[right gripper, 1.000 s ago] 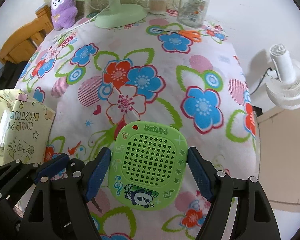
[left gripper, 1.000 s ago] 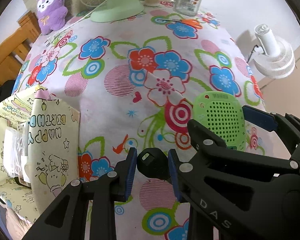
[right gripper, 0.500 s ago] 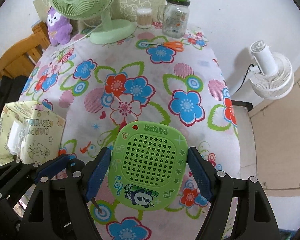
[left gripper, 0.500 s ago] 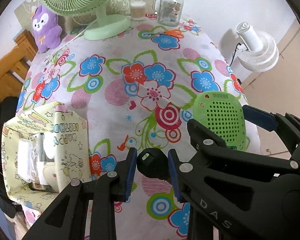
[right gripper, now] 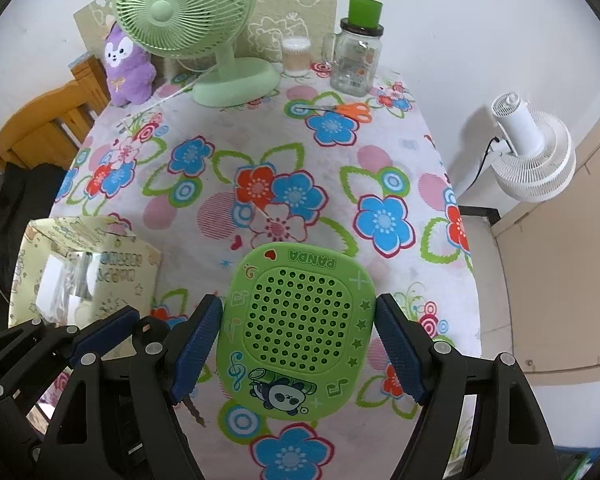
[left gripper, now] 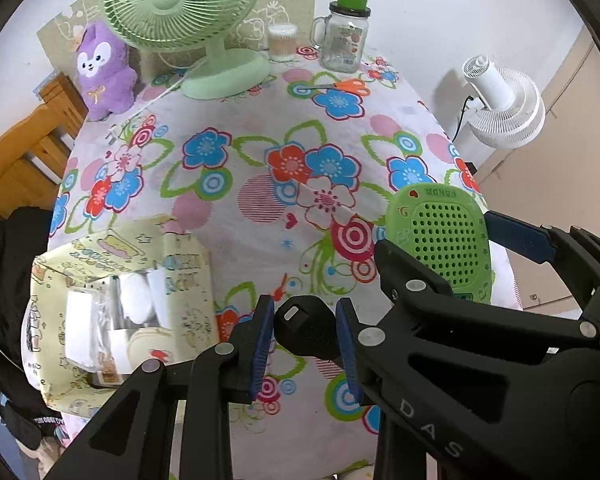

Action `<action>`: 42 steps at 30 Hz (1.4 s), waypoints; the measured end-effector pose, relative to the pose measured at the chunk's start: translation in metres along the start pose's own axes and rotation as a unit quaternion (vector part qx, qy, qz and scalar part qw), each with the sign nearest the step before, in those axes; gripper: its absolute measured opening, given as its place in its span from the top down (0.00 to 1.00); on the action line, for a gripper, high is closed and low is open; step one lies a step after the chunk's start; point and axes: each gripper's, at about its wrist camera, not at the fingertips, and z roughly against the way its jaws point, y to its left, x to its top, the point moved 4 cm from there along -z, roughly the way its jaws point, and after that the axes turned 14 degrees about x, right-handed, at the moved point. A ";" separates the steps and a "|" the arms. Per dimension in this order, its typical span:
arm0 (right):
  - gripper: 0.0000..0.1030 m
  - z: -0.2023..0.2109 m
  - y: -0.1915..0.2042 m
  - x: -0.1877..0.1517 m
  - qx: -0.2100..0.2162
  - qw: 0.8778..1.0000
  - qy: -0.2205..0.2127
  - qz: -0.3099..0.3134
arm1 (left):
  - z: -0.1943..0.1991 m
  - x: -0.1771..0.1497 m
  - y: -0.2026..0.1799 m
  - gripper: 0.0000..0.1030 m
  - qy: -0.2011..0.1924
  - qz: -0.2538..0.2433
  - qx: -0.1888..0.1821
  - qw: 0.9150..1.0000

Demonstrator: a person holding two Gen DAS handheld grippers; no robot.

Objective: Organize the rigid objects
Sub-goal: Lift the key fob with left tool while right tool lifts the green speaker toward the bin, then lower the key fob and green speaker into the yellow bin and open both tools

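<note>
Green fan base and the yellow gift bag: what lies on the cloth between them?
Nothing: in both views only bare flowered tablecloth lies between fan base and gift bag.

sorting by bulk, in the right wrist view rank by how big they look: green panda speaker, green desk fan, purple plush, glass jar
1. Green panda speaker, though it sits nearest the camera
2. Green desk fan
3. Purple plush and glass jar: too alike to rank

Right gripper (right gripper: 300, 340) clamps green panda speaker (right gripper: 298, 330) above floral tablecloth (right gripper: 228, 136).
</note>
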 end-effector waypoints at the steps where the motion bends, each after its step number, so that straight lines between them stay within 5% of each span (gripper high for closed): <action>1: 0.23 0.000 0.005 0.001 0.000 1.000 -0.001 0.000 | 0.001 0.000 0.004 0.69 -0.001 0.000 0.000 1.000; 42: 0.23 -0.045 0.139 0.015 -0.005 1.000 0.022 0.019 | -0.025 -0.022 0.138 0.69 0.014 0.017 -0.004 1.000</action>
